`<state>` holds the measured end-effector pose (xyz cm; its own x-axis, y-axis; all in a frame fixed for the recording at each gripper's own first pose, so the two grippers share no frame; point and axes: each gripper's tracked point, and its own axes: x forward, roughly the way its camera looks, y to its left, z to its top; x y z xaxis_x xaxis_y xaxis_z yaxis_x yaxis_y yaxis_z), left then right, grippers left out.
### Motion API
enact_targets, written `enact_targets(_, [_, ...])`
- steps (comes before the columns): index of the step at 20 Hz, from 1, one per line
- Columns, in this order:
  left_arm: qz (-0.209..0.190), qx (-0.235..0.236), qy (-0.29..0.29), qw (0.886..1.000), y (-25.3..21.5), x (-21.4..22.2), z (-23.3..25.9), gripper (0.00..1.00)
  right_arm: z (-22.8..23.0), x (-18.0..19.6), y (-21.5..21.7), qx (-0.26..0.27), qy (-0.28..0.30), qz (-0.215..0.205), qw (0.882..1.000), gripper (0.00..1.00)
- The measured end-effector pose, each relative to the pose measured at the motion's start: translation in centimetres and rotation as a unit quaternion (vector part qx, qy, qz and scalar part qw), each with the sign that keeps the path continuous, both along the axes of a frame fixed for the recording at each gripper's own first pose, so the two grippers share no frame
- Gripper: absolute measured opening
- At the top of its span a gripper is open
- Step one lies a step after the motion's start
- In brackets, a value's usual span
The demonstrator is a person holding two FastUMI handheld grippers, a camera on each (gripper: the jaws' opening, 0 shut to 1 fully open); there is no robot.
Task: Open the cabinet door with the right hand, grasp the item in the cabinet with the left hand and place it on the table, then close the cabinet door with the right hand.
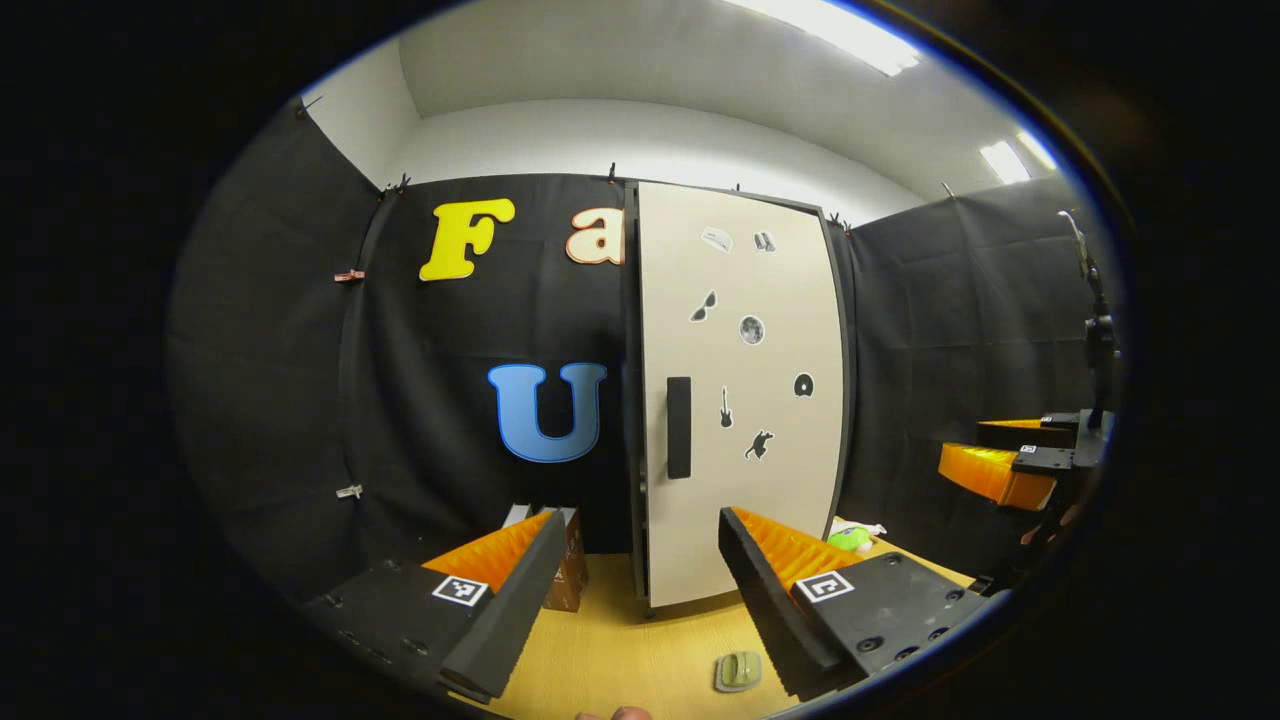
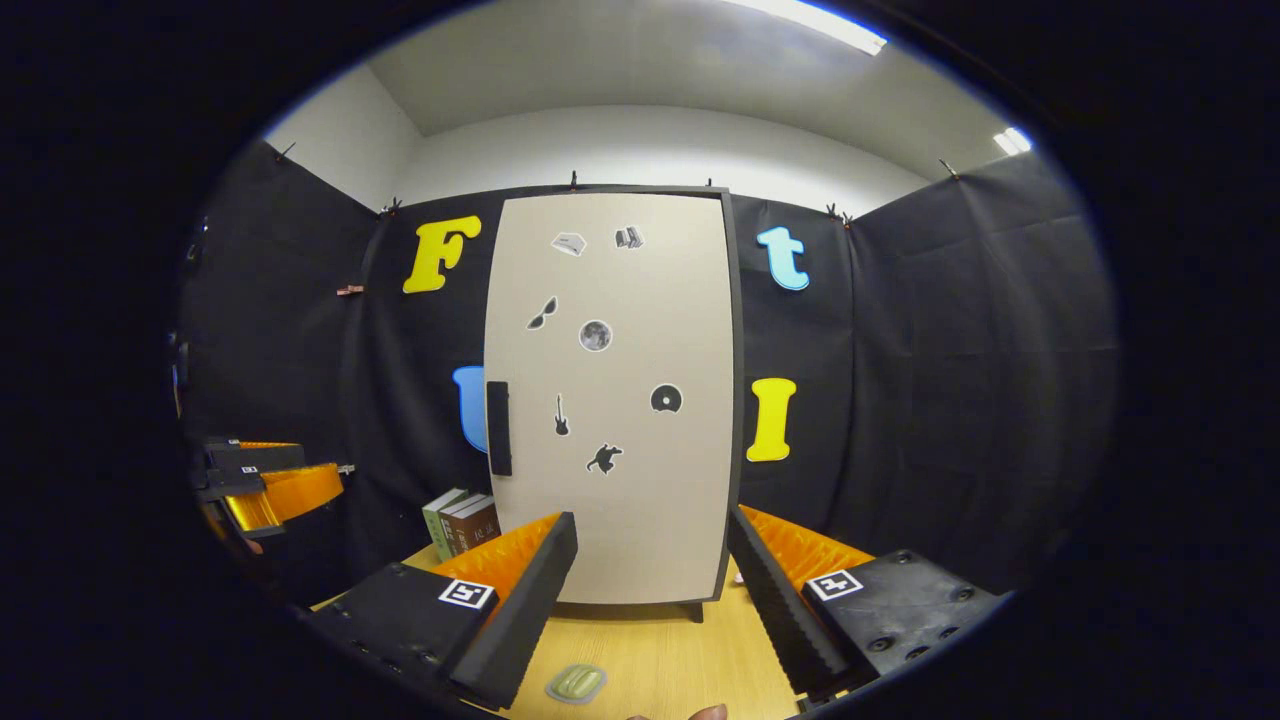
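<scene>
A tall beige cabinet [image 2: 615,400] with small stickers stands on the wooden table [image 2: 650,650], its door closed. A dark vertical handle [image 2: 498,428] runs along the door's left edge. In the left gripper view the cabinet [image 1: 740,400] is ahead and slightly right, its handle [image 1: 679,427] near the middle. My left gripper [image 1: 640,600] is open with nothing between its fingers, short of the door. My right gripper [image 2: 650,600] is open too, facing the door from a distance. The cabinet's contents are hidden.
Several books [image 2: 462,522] stand left of the cabinet. A small pale green object [image 2: 577,683] lies on the table in front. A green item [image 1: 850,539] lies right of the cabinet. The other gripper [image 1: 1010,465] shows at the right edge of the left gripper view.
</scene>
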<state>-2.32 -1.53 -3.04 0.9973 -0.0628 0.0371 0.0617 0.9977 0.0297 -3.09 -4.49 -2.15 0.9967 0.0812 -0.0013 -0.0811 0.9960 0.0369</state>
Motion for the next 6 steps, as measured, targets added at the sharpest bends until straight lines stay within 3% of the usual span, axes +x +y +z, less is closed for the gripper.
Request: enact_targets(6, [-0.002, 0.001, -0.001, 1.000, -0.10, 0.07, 0.08, 0.96, 0.04, 0.11, -0.01, 0.000, -0.001, -0.001, 1.000, 0.97])
